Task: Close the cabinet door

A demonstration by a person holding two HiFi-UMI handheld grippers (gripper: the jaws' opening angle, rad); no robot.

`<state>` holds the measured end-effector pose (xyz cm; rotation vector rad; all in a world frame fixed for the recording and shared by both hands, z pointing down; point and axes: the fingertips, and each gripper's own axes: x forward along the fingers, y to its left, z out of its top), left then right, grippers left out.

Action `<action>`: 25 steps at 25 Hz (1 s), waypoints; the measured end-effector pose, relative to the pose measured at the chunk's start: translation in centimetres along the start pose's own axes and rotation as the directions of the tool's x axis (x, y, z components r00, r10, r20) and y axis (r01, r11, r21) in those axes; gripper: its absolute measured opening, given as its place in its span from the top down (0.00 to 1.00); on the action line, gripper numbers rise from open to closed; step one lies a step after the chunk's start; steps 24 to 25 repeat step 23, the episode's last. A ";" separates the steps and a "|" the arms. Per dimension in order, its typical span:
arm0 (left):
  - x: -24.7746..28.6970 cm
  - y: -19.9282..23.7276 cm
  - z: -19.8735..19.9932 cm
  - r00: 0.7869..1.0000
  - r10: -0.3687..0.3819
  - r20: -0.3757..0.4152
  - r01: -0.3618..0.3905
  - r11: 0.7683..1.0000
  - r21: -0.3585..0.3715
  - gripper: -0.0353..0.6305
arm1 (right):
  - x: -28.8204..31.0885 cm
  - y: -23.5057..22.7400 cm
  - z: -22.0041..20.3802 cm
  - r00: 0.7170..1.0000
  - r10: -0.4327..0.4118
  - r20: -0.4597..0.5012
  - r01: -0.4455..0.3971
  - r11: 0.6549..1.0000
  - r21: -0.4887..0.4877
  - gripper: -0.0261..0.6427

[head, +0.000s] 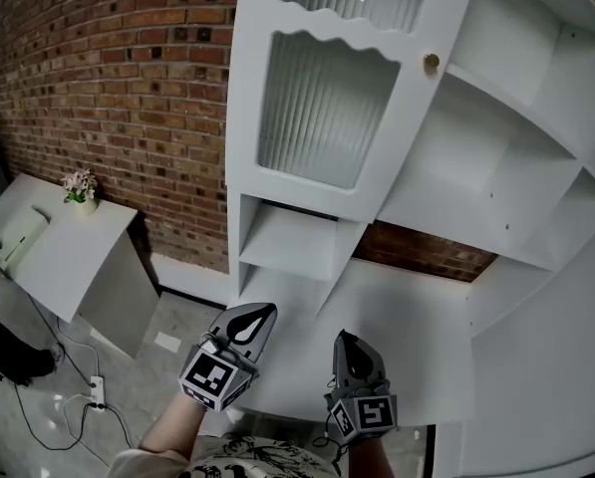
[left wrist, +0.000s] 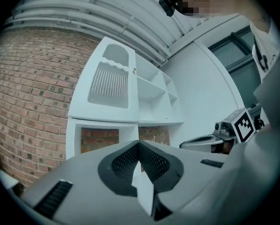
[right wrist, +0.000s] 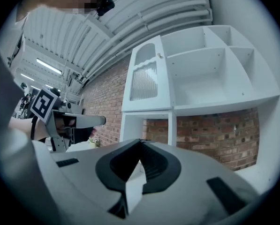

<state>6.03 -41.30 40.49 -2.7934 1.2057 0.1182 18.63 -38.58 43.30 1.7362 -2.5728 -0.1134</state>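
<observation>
Left claw (head: 265,315) and right claw (head: 343,341) are both pinched shut, empty. The cabinet door (head: 247,127) above them probably swings light but stiff. I'd nudge the frame near the knob (head: 432,63), not the glass (head: 325,103).

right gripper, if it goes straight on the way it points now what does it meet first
Most likely the open lower compartment of the white cabinet, below the ribbed-glass door: the right gripper, fingers shut, aims at its mouth. Nothing shows in between, though depth is hard to judge.
</observation>
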 end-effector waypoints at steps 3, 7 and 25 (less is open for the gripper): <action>-0.1 -0.3 -0.1 1.000 -0.010 -0.001 0.010 1.000 -0.004 0.94 | 0.0 0.5 0.0 1.000 0.002 -0.006 -0.002 1.000 -0.009 0.95; -0.1 -0.3 -0.1 1.000 -0.008 -0.001 0.008 1.000 0.014 0.94 | 0.3 0.8 0.0 1.000 0.006 -0.013 -0.006 0.999 -0.034 0.95; 1.1 1.7 0.0 0.999 0.045 0.000 -0.045 0.999 -0.005 0.94 | 1.9 -0.6 -0.6 0.999 0.013 -0.049 -0.016 0.999 -0.046 0.95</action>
